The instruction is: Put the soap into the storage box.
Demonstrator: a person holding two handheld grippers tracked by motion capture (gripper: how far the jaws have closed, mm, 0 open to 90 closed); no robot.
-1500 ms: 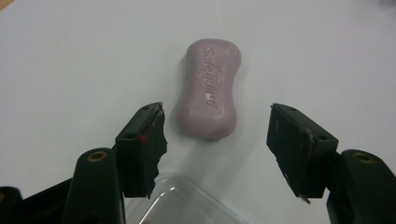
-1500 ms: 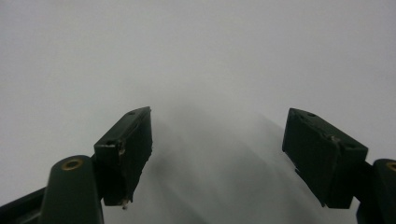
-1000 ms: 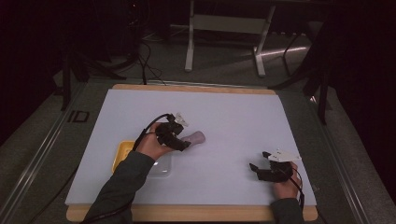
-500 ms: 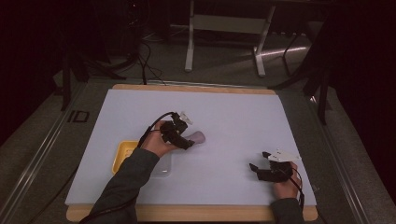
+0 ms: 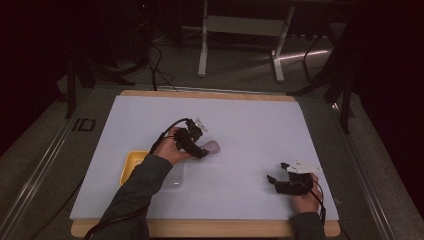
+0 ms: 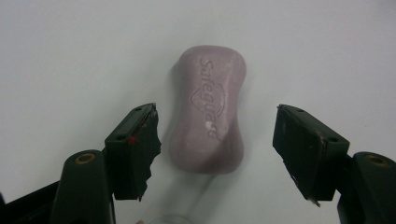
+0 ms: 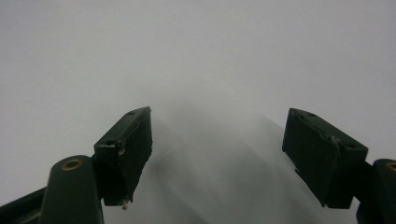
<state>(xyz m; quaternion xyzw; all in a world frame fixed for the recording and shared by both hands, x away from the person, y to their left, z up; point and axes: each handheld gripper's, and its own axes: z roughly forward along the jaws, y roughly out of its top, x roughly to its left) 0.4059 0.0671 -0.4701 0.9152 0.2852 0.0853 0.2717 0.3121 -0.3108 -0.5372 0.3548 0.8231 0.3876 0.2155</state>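
Note:
A pale purple bar of soap (image 6: pixel 208 109) stamped "Safeguard" lies flat on the white table. My left gripper (image 6: pixel 215 140) is open, its two black jaws standing on either side of the bar's near half without touching it. From above, the soap (image 5: pixel 213 147) peeks out just past the left gripper (image 5: pixel 200 148) near the table's middle. My right gripper (image 5: pixel 276 175) rests low at the front right of the table, held in a hand. In the right gripper view its jaws (image 7: pixel 217 149) are open over bare white surface.
A yellow tray (image 5: pixel 130 165) sits on the table under the left forearm, with a clear plastic piece (image 5: pixel 172 177) beside it. The white mat (image 5: pixel 250 125) covers a wooden-edged table. Cables trail from both grippers. Table legs and dark floor lie beyond the far edge.
The left gripper has crept forward and slightly right over the soap. The right gripper has stayed in place.

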